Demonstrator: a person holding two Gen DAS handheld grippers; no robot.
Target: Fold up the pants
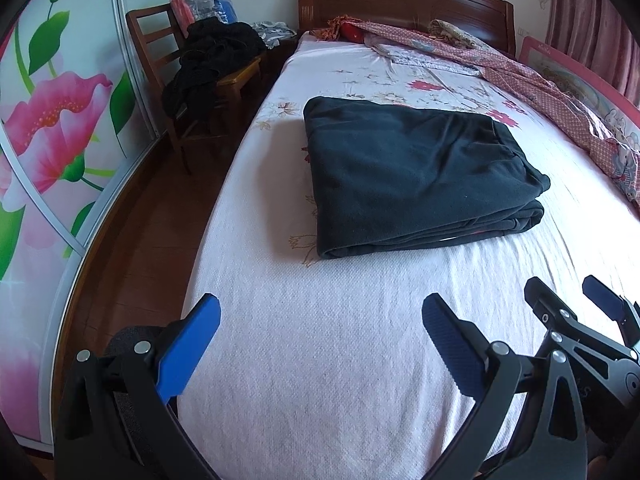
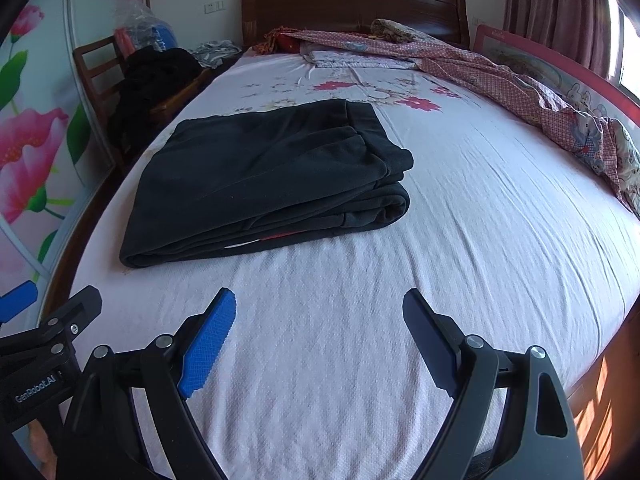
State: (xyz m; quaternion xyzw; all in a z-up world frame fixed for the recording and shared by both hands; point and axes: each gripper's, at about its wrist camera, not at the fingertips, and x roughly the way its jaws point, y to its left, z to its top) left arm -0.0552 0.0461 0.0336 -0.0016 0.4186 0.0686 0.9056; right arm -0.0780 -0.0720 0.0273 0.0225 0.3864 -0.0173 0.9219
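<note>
Left wrist view is showing the folded dark pants (image 1: 416, 172) lying on the bed (image 1: 320, 360), nearer its left edge. Both tools, left tool (image 1: 320, 320) and right tool (image 2: 318, 312), are hovering spread wide and empty above the sheet, short of the pants.

Both wrist views look down the bed (image 1: 320, 360) toward its headboard (image 2: 352, 4).

Bare sheet (image 2: 460, 240) lies open right of pants (image 2: 264, 176); quilt (image 2: 520, 80) beyond.
</note>
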